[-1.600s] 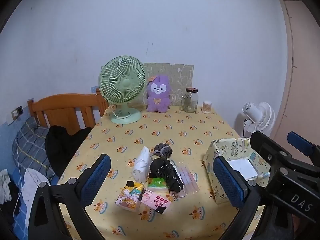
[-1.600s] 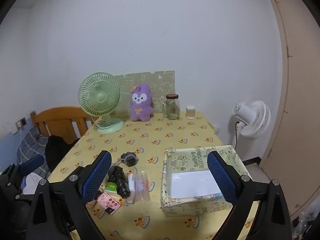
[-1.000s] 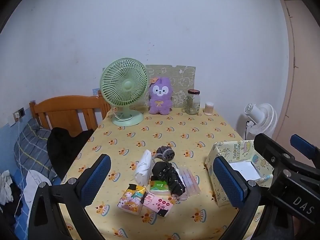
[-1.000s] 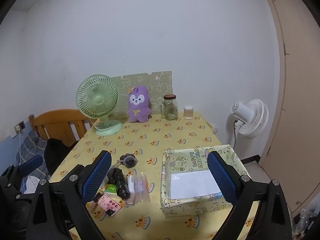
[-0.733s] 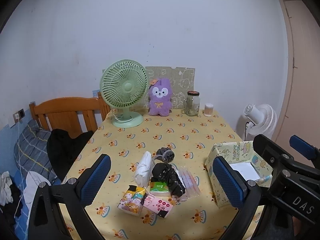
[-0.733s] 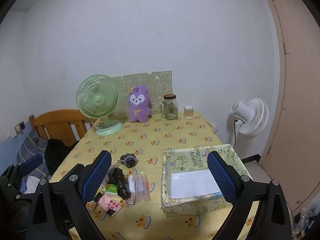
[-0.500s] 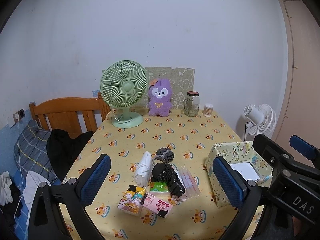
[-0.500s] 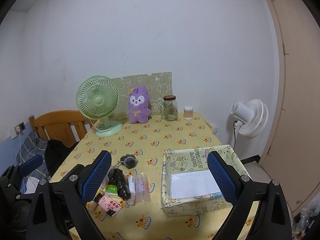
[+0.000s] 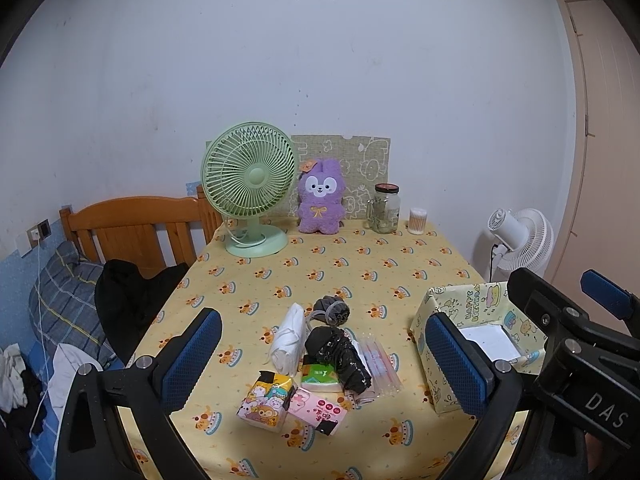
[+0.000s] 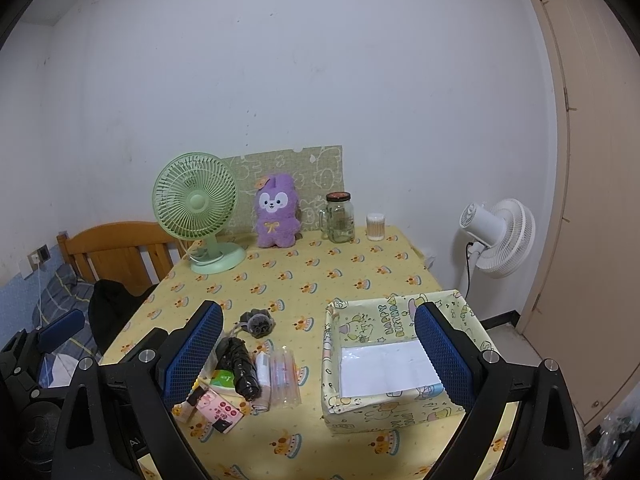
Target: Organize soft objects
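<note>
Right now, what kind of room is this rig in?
Probably a small bedroom at home: a wooden headboard with blue plaid bedding beside the yellow-clothed table, and a purple plush rabbit against the wall.

Printed cloth covers the table (image 9: pixel 360 264); the purple toy (image 9: pixel 320 204) at twelve o'clock looks fuzzy plush; the jar (image 9: pixel 386 209) is clear glass; the black bundle (image 9: pixel 336 352) shines like crinkled plastic; the headboard (image 9: pixel 132 226) at ten o'clock is glossy wood.
</note>
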Tool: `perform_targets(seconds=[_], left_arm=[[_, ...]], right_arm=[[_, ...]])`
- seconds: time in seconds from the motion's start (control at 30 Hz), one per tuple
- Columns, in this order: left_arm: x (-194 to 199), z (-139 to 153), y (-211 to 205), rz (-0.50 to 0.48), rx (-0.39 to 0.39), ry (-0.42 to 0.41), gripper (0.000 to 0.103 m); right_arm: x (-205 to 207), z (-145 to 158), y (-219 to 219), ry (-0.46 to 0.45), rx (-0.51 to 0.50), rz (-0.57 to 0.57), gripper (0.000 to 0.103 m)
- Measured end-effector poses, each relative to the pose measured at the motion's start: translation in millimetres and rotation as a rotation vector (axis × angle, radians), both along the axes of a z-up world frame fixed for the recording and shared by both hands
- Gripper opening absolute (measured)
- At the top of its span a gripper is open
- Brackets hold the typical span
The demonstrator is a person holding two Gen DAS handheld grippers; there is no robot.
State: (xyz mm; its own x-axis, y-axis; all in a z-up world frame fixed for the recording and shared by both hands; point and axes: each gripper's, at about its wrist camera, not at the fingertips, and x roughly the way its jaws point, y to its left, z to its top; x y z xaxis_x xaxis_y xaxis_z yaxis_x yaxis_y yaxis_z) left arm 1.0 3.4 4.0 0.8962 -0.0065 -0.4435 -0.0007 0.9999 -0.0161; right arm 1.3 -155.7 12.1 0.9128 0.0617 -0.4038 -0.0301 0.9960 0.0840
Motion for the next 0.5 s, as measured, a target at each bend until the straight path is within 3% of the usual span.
perform_targets(seconds=[0.5], left_arm=[[-2.8,0.4,-1.3,0.013,0.018,-0.003,0.102]], right_arm=[[-3.0,-1.4,1.8,-0.004,-0.008,-0.003,0.098]])
